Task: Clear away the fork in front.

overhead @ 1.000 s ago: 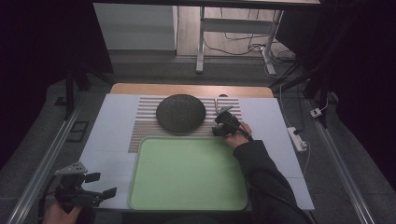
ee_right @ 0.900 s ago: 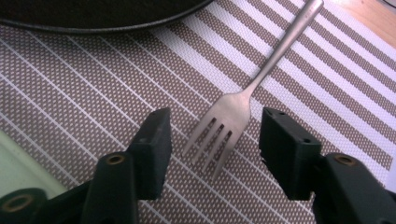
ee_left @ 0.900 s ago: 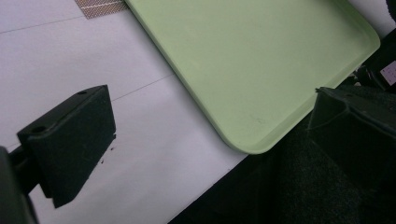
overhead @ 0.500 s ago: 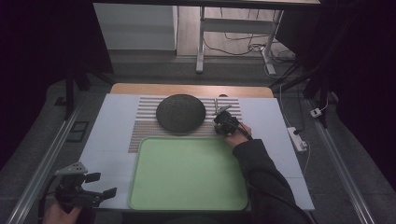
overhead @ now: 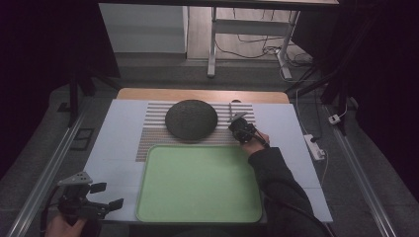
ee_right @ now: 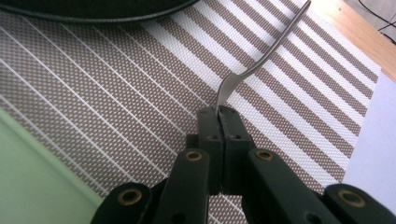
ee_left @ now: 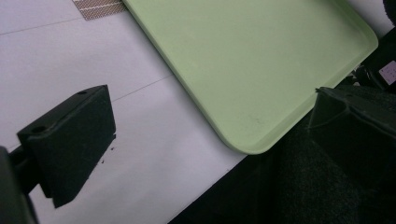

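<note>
At the table's near edge, the left gripper (overhead: pixel 101 196) hangs idle beside the near-left corner of the green tray (overhead: pixel 197 183), its jaws spread wide with nothing between them. Across the tray, on the striped placemat (overhead: pixel 153 129), the right gripper (ee_right: pixel 218 111) is clamped on the broad end of a slim metal utensil (ee_right: pixel 261 58), apparently a fork or spoon; which one cannot be told, as the jaws hide that end. Its handle angles up and away over the mat, toward the wooden table edge (ee_right: pixel 348 21). Just left of it sits a dark round plate (overhead: pixel 191 118), apart from the gripper. The step in hand appears to be picking up the utensil from the mat. The next move likely calls for a steady lift and carry, probably toward the tray, keeping the thin handle from swinging or slipping in the grip.
</note>
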### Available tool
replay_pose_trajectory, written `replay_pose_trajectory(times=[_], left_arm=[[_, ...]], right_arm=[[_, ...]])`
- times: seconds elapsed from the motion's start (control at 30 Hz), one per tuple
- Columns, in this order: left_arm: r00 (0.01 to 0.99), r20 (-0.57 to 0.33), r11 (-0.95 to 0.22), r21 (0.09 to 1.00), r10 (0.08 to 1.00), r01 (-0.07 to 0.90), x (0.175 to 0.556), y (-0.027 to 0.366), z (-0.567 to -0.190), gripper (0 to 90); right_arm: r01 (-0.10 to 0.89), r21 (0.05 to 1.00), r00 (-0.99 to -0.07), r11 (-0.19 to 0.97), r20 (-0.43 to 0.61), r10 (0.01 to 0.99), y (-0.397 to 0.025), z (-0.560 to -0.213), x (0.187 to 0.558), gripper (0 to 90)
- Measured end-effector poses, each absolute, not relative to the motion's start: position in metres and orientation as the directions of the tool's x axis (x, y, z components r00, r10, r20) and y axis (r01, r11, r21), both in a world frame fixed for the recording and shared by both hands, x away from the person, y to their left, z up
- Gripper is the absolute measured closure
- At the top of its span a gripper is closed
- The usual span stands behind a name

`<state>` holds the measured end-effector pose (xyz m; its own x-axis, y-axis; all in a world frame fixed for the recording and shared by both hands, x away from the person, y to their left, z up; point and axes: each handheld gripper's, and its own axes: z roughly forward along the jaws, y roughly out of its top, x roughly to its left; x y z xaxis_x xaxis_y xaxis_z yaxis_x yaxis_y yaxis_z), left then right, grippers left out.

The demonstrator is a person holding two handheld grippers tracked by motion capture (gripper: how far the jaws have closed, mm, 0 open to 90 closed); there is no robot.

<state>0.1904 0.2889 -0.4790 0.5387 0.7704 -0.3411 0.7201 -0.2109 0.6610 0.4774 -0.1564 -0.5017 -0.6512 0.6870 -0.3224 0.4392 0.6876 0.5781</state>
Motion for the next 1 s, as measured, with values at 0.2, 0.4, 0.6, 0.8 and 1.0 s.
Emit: replay_pose_trajectory(times=[0.2,0.4,0.6,0.8,1.0], left_arm=[[0.546,-0.348,-0.196,0.680,0.762,0.706,0.189,0.291,-0.478,0.0],[0.551,-0.335,-0.206,0.682,0.764,0.701,0.188,0.289,-0.477,0.0],[0.573,-0.341,-0.213,0.693,0.745,0.689,0.190,0.286,-0.476,0.0],[0.605,-0.301,-0.250,0.711,0.737,0.657,0.192,0.278,-0.471,0.0],[0.635,-0.300,-0.284,0.704,0.712,0.651,0.198,0.269,-0.471,0.0]], right_arm=[[0.429,0.611,-0.666,0.666,-0.285,0.690,-0.164,-0.491,0.466,89.4],[0.416,0.650,-0.694,0.636,-0.225,0.684,-0.174,-0.477,0.451,89.4],[0.420,0.665,-0.723,0.617,-0.166,0.671,-0.181,-0.471,0.437,89.4],[0.431,0.682,-0.738,0.590,-0.109,0.666,-0.188,-0.466,0.422,89.4],[0.424,0.710,-0.763,0.562,-0.054,0.644,-0.197,-0.458,0.400,89.4]])
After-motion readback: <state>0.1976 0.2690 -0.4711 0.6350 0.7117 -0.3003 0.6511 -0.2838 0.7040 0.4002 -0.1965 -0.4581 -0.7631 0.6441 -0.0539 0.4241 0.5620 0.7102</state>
